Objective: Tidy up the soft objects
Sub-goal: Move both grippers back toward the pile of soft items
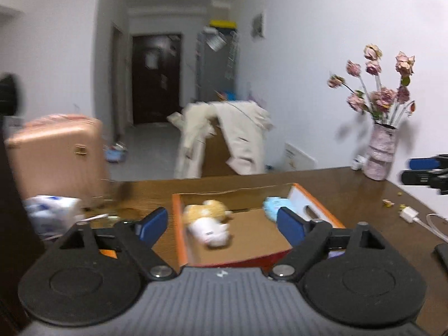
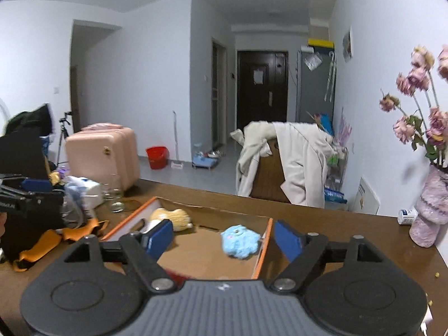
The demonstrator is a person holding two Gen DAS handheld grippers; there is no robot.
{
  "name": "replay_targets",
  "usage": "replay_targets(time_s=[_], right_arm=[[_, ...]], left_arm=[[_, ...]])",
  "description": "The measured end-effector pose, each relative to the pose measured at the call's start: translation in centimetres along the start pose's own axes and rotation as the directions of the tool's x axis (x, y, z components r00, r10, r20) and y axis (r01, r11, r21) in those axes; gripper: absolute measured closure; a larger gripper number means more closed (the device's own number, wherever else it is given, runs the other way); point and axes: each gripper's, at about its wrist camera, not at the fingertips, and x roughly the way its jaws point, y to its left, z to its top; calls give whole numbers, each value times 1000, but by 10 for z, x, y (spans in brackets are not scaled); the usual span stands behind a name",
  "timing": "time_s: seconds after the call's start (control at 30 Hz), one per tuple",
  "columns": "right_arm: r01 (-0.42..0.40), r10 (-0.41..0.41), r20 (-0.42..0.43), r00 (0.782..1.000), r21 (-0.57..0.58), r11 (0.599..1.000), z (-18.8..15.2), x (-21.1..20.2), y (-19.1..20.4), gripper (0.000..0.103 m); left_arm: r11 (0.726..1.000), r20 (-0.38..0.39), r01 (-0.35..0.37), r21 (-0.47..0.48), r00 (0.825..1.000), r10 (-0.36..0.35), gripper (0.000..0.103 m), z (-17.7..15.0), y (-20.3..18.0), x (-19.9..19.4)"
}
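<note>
Brown wooden table (image 2: 350, 232) fills the foreground, white-walled room with a dark door behind. Landmark: the orange-edged cardboard box (image 2: 261, 252) lying open mid-table.

Left of the box: clutter of white packs and a glass; a pink suitcase (image 2: 103, 156) stands on the floor beyond. Left gripper (image 1: 221, 225) hangs above the box's near edge with its blue pads spread wide and nothing between them. It also shows at the far left edge of the right wrist view, well apart from the box.

Inside the box: a yellow-and-white plush toy (image 1: 208, 222) lies toward the left wall, and a blue fluffy toy (image 2: 239, 240) toward the right wall, close to it. The two are apart, neither touched by a pad. Right gripper (image 2: 224, 240) is also spread wide and empty, raised over the box's near side.

Right of the box: a white charger and cable (image 1: 410, 214), then a pink vase of dried roses (image 1: 382, 154) near the wall.

Judgement: both soft toys look placed, so this batch reads as done or nearly so; I cannot tell whether more toys sit in the clutter on the left.

Risks: left wrist view is motion-blurred, so a fast sweep could clip the box wall and shift or tip it. A wide swing right could knock the vase over or snag the cable. Reaching left could knock the glass over.
</note>
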Motion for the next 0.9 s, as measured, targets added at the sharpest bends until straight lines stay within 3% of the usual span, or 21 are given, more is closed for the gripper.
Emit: replay_targets(time_s=[0.2, 0.43, 0.6, 0.77, 0.9], right_arm=[[-32, 34, 107, 994, -12, 999, -63, -70, 45, 4], [25, -22, 122, 992, -23, 999, -155, -114, 102, 3], [-35, 31, 79, 996, 47, 998, -185, -124, 111, 3], [24, -28, 44, 999, 90, 996, -191, -111, 107, 3], [6, -7, 1, 1000, 131, 991, -199, -89, 102, 5]], left_arm=[[997, 80, -79, -19, 994, 80, 4, -70, -7, -75], [990, 71, -95, -101, 992, 102, 0, -153, -29, -133], [994, 49, -91, -66, 994, 94, 0, -168, -40, -138], [997, 38, -74, -39, 996, 75, 0, -168, -52, -127], [999, -5, -46, -27, 999, 46, 0, -170, -59, -105]])
